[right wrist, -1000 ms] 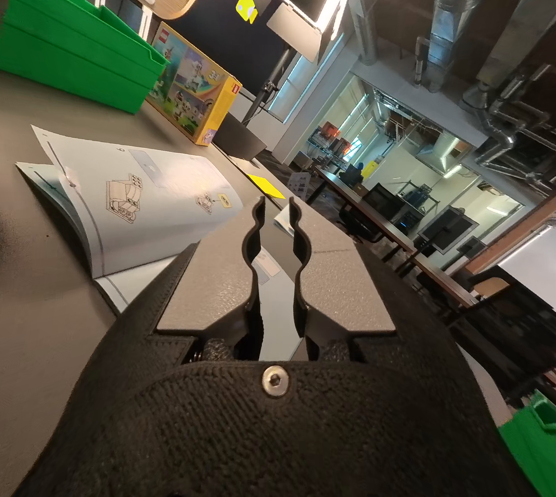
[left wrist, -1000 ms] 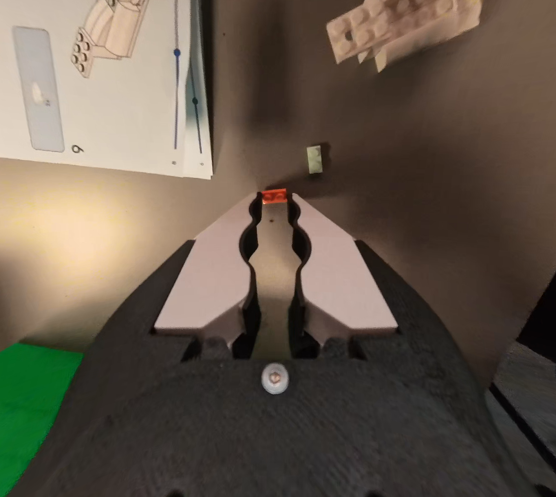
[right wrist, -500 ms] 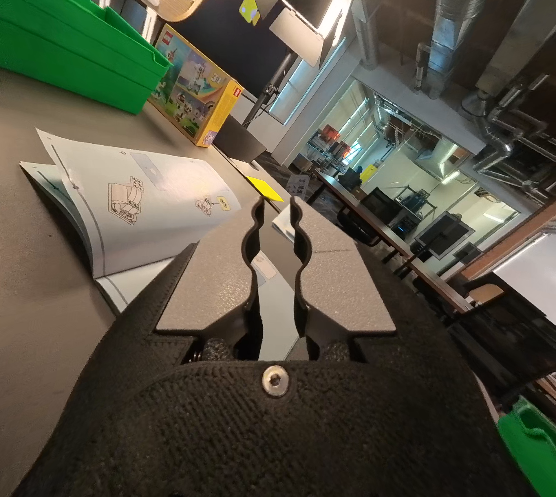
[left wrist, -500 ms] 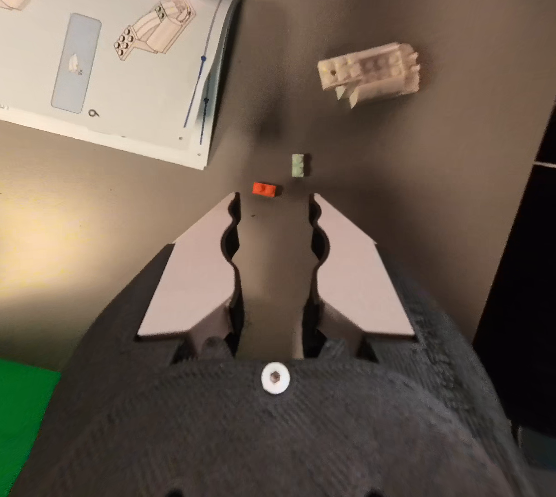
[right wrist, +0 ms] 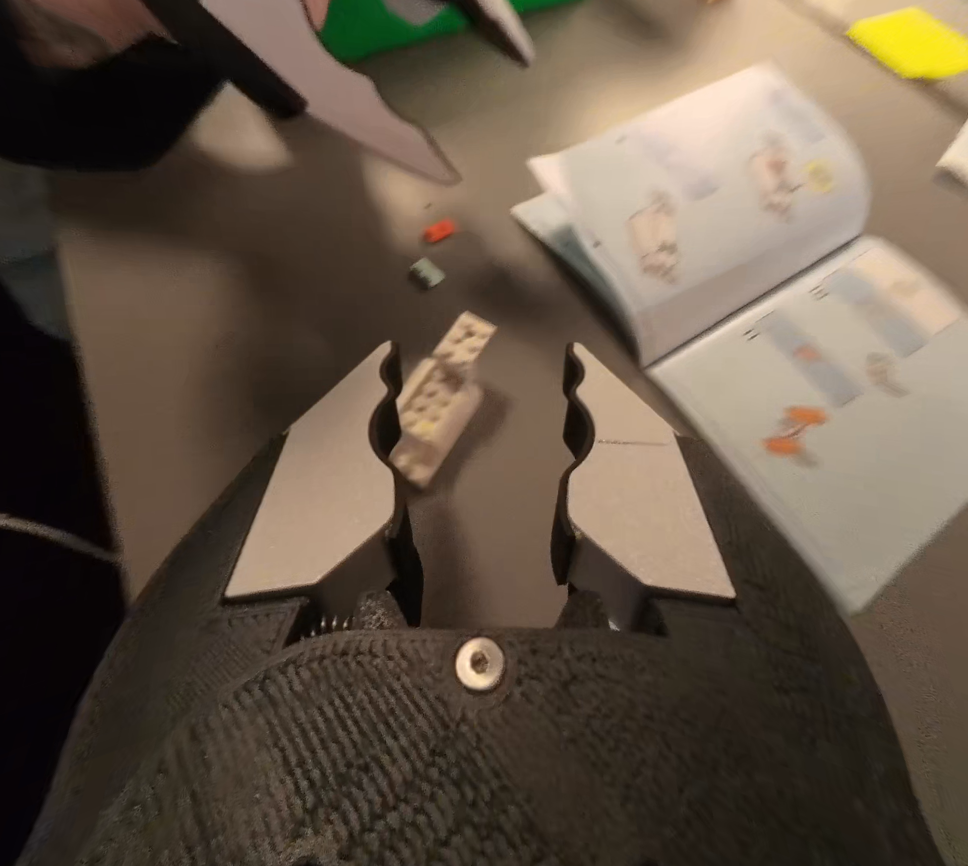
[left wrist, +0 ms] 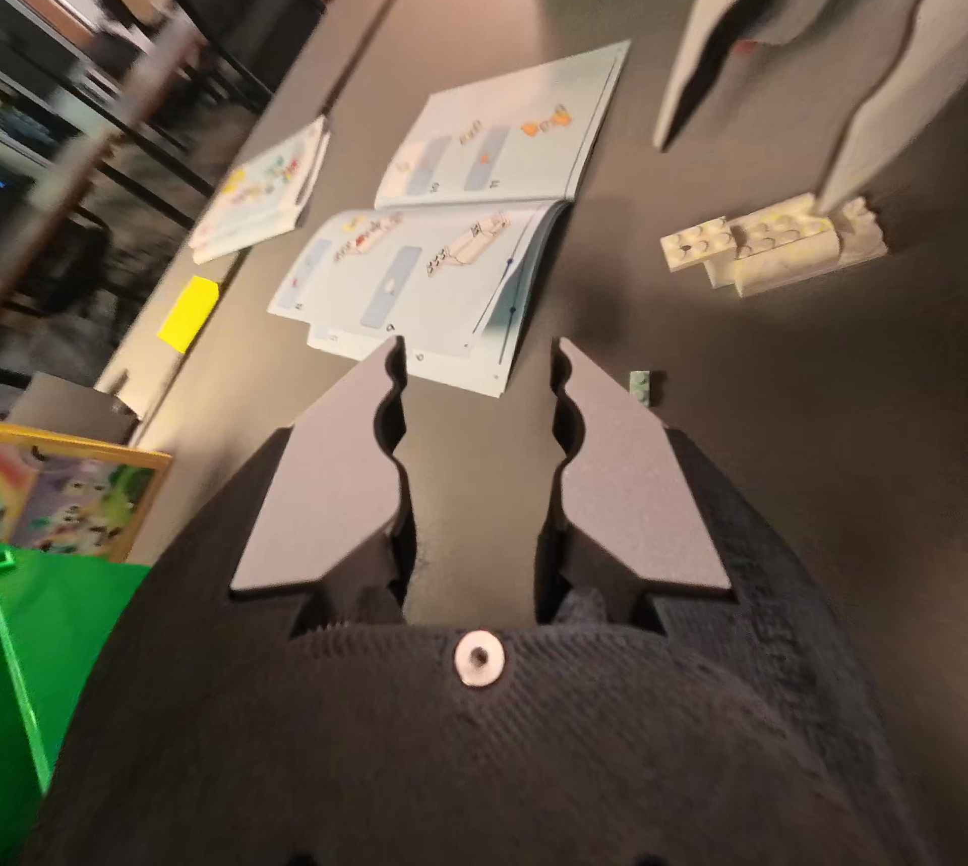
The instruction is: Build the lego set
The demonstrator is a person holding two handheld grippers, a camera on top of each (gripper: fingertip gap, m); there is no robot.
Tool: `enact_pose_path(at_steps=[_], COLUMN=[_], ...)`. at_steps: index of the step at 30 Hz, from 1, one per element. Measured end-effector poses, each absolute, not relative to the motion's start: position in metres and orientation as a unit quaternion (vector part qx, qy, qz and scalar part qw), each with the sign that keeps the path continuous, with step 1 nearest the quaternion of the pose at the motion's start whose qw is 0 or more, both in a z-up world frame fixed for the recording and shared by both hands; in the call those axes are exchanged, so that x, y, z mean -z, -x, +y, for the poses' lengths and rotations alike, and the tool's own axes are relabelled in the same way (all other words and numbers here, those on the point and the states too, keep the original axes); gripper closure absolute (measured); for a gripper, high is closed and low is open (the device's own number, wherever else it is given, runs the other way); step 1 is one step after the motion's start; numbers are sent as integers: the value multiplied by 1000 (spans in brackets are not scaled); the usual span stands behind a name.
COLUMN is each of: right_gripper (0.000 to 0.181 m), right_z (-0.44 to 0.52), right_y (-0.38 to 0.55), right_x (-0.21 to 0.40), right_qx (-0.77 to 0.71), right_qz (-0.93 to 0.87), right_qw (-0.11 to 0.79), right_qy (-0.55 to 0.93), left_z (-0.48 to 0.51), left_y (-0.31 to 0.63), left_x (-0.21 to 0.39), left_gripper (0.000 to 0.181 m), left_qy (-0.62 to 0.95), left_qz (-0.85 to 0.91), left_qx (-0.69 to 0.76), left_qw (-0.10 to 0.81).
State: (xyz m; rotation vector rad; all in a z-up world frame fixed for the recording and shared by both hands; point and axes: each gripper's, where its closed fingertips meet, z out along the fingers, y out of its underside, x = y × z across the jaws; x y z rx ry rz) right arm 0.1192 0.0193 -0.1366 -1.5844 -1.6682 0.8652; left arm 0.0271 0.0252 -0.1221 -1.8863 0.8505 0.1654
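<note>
Across the lower half of the left wrist view, the left gripper (left wrist: 477,359) has its jaws wide apart with nothing between them, only bare table (left wrist: 785,421). Just right of its right finger lies a small pale green brick (left wrist: 640,385). At centre frame an open instruction booklet (left wrist: 461,233) lies flat, with a second booklet (left wrist: 262,196) to its left and a yellow note (left wrist: 189,314) below that. At right of the frame sits the white brick assembly (left wrist: 775,243), and the right gripper (left wrist: 744,170) comes down from the upper right, 1 fingertip at or very near the assembly's top; contact cannot be confirmed through the blur. A boxed set (left wrist: 68,495) and a green bin (left wrist: 47,641) fill the lower left.

Lower centre of the right wrist view, the right gripper (right wrist: 479,359) also has its jaws spread, empty. The white assembly (right wrist: 445,395) lies on the table between the fingertips, close against the left one. Above it are the pale green brick (right wrist: 427,273) and a small red brick (right wrist: 439,231). The left gripper (right wrist: 487,117) hangs open at upper left.

The assembly looks light, rigid and smooth-sided, likely to skate on the table or split at its joints. Its long flat sides seem the safest hold, squeezed gently.
</note>
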Motion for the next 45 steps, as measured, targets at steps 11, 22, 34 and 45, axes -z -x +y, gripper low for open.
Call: enact_pose_path(at_steps=[11, 22, 34, 45], right_gripper=[146, 152, 168, 140], right_z=[-1, -54, -45, -62], right_y=[-131, -81, -59, -56], right_x=[173, 128, 118, 153], right_qx=[-264, -400, -456, -366], right_qz=[-636, -748, -722, -691], right_qw=[283, 307, 293, 263], right_qy=[667, 432, 430, 565], left_z=[-6, -38, -44, -55], left_y=[-50, -70, -69, -74], left_x=[126, 143, 135, 112], left_gripper=[127, 106, 110, 98], left_qy=[740, 739, 737, 666], left_qz=[370, 412, 387, 432], left_qx=[83, 147, 202, 146], left_qw=[556, 513, 516, 590])
